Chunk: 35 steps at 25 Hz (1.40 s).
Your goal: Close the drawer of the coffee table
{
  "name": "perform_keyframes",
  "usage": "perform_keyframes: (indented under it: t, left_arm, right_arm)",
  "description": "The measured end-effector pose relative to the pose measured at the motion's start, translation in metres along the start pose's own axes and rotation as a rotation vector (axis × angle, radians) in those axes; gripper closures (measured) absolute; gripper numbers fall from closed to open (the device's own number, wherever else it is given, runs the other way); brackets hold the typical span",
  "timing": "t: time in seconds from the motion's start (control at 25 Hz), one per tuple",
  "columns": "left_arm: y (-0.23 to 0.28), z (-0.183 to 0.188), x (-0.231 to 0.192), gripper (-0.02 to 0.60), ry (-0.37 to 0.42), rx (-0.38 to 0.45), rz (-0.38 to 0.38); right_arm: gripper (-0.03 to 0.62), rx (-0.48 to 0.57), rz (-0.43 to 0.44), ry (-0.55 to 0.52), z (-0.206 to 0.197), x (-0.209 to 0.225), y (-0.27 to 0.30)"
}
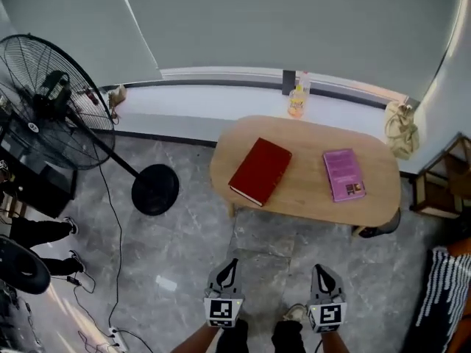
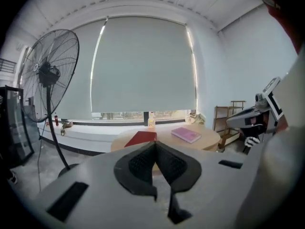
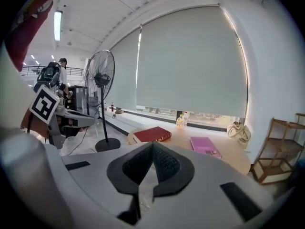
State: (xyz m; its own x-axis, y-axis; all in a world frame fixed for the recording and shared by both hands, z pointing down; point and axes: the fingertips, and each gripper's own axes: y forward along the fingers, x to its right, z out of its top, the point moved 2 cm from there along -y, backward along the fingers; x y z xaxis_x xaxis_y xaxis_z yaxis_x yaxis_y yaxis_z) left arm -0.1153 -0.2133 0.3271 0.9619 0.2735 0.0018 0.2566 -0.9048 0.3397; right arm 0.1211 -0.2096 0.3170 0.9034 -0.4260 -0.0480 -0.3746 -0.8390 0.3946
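Grey marbled floor (image 1: 184, 226) meets a white window ledge (image 1: 199, 101) under a drawn pale blind (image 1: 294, 20). A black pedestal fan (image 1: 53, 94) stands left, a wooden rack (image 1: 441, 186) right.

Soft daylight filters through the drawn blind (image 1: 294, 20); both gripper views bulge with dark fisheye corners.
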Motion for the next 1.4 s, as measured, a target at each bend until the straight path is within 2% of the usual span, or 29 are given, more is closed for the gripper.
perform_keyframes:
  t: [0.16,0.32,0.4,0.48,0.64,0.72,0.84,0.96,1.12,1.4]
  left_arm:
    - [-0.054,0.109,0.006,0.575,-0.008,0.030,-0.010]
    - [-0.087,0.190,0.001,0.575,0.035,0.030,0.011]
    - [-0.094,0.228,-0.002,0.574,0.026,0.057,0.008]
    - [-0.103,0.264,-0.003,0.575,0.032,0.109,-0.003]
    - [-0.124,0.328,0.000,0.574,0.095,0.260,-0.033]
    - [-0.136,0.355,-0.003,0.575,0.092,0.337,-0.032]
    - [-0.148,0.383,-0.010,0.575,0.105,0.412,0.002]
    - [-0.159,0.390,-0.015,0.574,0.140,0.439,0.037]
    - [-0.165,0.400,-0.019,0.574,0.160,0.496,0.046]
    - [-0.171,0.398,-0.034,0.574,0.178,0.490,0.082]
  right_arm:
    - [0.599,0.037,-0.024,-0.044,0.114,0.006,-0.052]
    - [0.599,0.097,-0.046,-0.056,0.205,0.018,-0.095]
    - [0.599,0.133,-0.053,-0.096,0.242,0.024,-0.108]
    - [0.599,0.167,-0.061,-0.105,0.272,0.027,-0.120]
    - [0.599,0.259,-0.060,-0.082,0.327,0.024,-0.139]
    - [0.599,0.308,-0.060,-0.096,0.351,0.020,-0.147]
    - [0.599,0.372,-0.072,-0.110,0.377,0.017,-0.155]
    - [0.599,0.387,-0.077,-0.107,0.379,0.014,-0.157]
    - [0.599,0.400,-0.092,-0.100,0.383,0.016,-0.158]
    - [0.599,0.418,-0.101,-0.108,0.389,0.014,-0.156]
